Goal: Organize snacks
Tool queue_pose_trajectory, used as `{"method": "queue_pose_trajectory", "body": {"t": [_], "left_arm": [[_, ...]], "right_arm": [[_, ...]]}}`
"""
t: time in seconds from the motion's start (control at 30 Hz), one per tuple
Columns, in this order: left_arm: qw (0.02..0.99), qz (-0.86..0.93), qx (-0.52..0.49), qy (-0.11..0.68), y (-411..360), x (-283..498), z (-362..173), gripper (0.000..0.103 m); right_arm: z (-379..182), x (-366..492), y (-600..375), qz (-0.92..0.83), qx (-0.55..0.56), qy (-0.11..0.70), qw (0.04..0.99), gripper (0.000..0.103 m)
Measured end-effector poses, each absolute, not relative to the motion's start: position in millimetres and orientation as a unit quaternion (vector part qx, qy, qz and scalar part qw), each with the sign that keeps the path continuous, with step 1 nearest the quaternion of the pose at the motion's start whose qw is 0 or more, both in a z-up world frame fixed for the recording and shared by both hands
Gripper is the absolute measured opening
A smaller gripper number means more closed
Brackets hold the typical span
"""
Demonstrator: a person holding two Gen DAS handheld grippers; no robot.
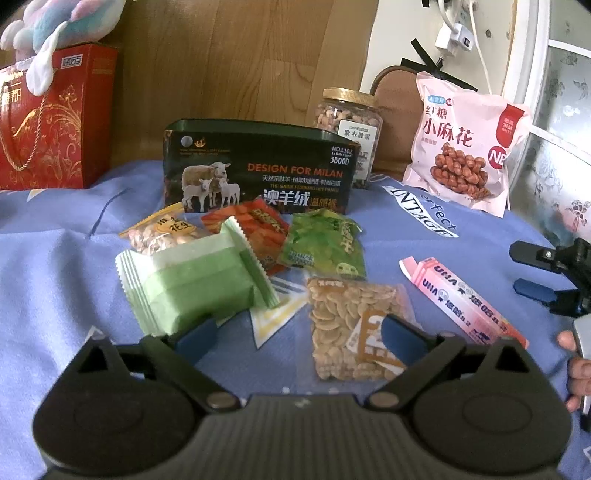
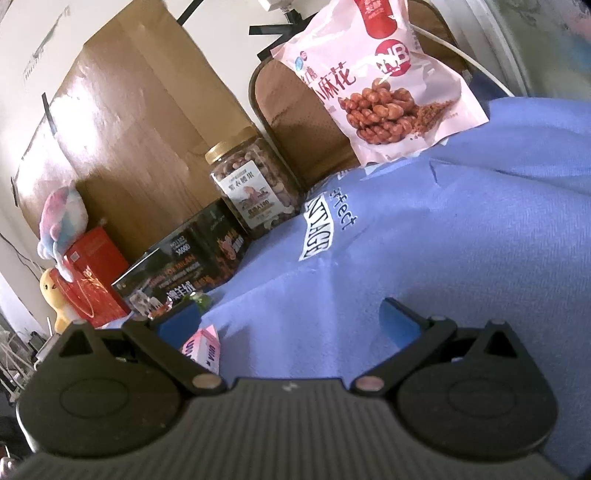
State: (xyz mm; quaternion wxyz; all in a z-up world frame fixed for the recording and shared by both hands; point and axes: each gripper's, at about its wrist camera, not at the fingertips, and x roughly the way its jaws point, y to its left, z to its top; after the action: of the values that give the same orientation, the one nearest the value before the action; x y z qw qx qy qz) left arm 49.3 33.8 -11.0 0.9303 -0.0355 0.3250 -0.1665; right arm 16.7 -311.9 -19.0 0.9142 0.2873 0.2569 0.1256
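Several snack packs lie on the blue cloth (image 1: 55, 273): a green wafer pack (image 1: 195, 280), a peanut pack (image 1: 162, 232), a red-orange pack (image 1: 255, 229), a green pack (image 1: 325, 240), a clear pack of seeds (image 1: 351, 328) and a pink carton (image 1: 465, 299). A dark open box (image 1: 258, 166) stands behind them. My left gripper (image 1: 295, 336) is open and empty just in front of the wafer and seed packs. My right gripper (image 2: 291, 325) is open and empty over the cloth, with the pink carton (image 2: 205, 349) by its left finger; it also shows in the left wrist view (image 1: 532, 273).
A nut jar (image 1: 349, 122) and a large pink bag of twists (image 1: 465, 144) stand at the back right. A red gift bag (image 1: 48, 118) with a plush toy (image 1: 62, 22) on top stands at the back left. A wooden board (image 2: 122, 122) backs the scene.
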Motion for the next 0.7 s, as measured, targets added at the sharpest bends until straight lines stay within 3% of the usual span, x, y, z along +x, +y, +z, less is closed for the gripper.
{"method": "queue_pose_trajectory", "body": {"t": [0.7], "left_arm": [[0.931,-0.163,-0.036,0.325,31.2,48.2,-11.6,0.103]], "right_arm": [[-20.0,18.4,-314.3,0.129,0.291,0.256,0.913,0.103]]}}
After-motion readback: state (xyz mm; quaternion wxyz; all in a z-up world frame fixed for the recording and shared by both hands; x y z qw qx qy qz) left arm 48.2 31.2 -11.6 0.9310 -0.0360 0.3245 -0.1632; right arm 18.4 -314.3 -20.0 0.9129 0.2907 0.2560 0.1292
